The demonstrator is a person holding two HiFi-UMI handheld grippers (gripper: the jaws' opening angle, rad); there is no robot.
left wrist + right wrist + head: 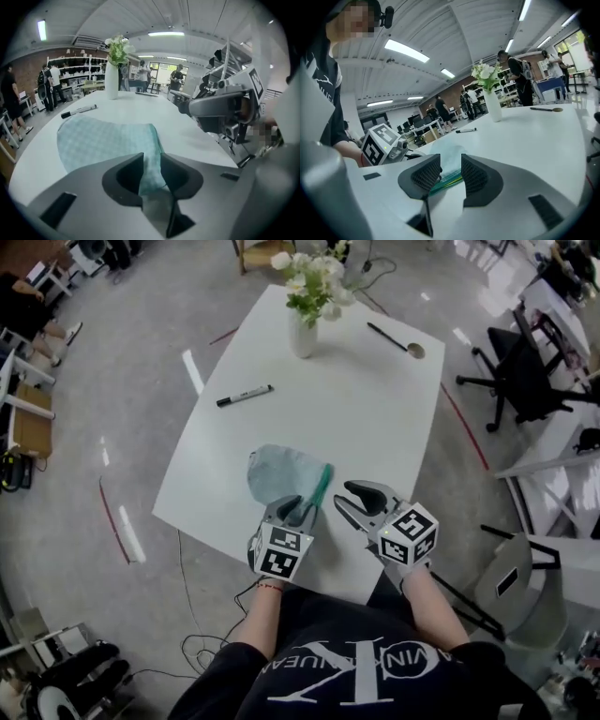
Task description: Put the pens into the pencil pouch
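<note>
From above, both my forearms reach forward over the near edge of the table [375,409]. My left hand tips the left gripper [298,510] steeply down onto the near end of the pouch [279,474]. My right hand holds the right gripper [343,495] flatter, just beside the pouch's right edge and turned toward it. The pouch lies flat near me, and its green zip edge runs away from me along its right side. The pen [245,396] lies well beyond it, with its long axis crosswise and its right end slightly farther off. A vase [302,334] stands at the far side.

In the left gripper view, the left gripper [151,161] pinches a fold of the pouch [103,140], and cloth fills the gap between the jaws. The pen [78,111] lies far left.

In the right gripper view, the right gripper [451,171] stands spread and empty. The zip edge of the pouch [449,157] shows beyond the gap, and the pen [466,131] lies farther back.
</note>
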